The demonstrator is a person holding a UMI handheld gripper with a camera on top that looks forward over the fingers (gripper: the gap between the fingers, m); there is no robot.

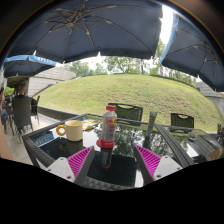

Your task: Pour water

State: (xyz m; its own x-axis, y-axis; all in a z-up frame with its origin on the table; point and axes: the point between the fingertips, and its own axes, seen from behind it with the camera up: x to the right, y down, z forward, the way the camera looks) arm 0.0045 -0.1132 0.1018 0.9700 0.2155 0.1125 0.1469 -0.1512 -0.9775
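Note:
A clear bottle (pixel 106 132) with a red label and a red band at its neck stands upright on the dark glass table (pixel 52 146). It stands between my fingers, nearer the left pad, with a gap on each side. My gripper (pixel 113 162) is open, its magenta pads (pixel 79 160) on either side of the bottle's base. A cream mug (pixel 73 130) with its handle to the left stands on the table, left of the bottle and a little beyond the left finger.
Dark chairs stand round the table: one behind the bottle (pixel 128 112), one at the far right (pixel 182 121), one at the left (pixel 20 112). Large dark umbrellas (pixel 95 25) hang overhead. A grassy slope (pixel 120 90) lies beyond.

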